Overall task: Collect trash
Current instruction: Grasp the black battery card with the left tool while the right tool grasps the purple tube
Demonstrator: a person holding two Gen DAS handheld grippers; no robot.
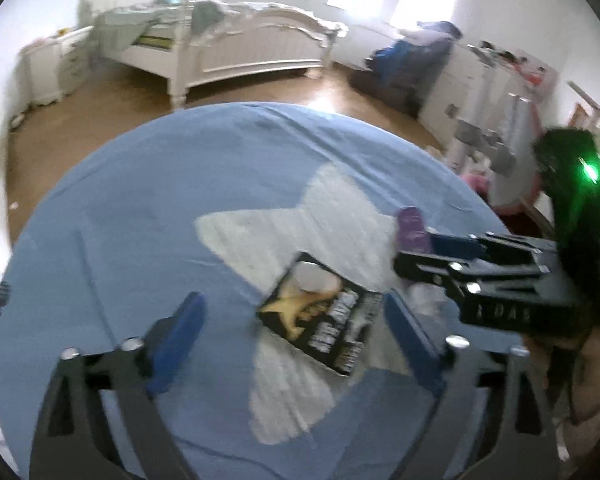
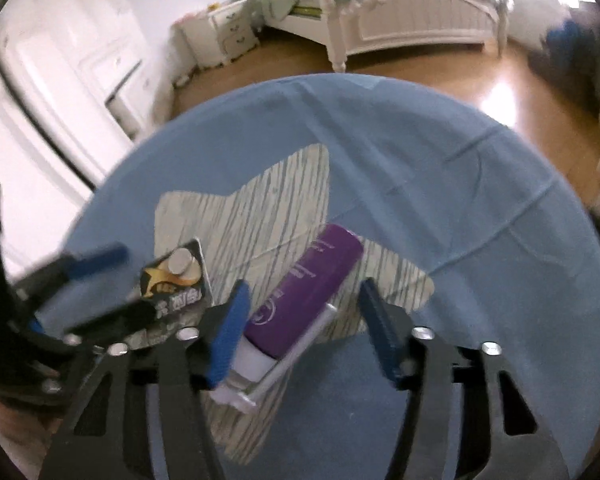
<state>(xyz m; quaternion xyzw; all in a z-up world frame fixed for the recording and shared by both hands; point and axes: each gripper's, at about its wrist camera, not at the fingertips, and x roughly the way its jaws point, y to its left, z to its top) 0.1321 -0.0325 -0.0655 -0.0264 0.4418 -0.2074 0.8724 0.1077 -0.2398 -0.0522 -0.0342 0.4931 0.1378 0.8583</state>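
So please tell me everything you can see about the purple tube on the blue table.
The purple tube looks like soft plastic, with pale lettering, a round logo and a white cap end. It lies flat and slanted on the striped star patch of the blue tablecloth, cap end toward the camera. A thin white stick lies against its side. It sits between the open fingers of the right hand-held gripper; contact with them is unclear.

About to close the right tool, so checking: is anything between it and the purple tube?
Nothing visible. The purple tube lies between the open fingers of the right tool, on the star-patterned blue cloth.
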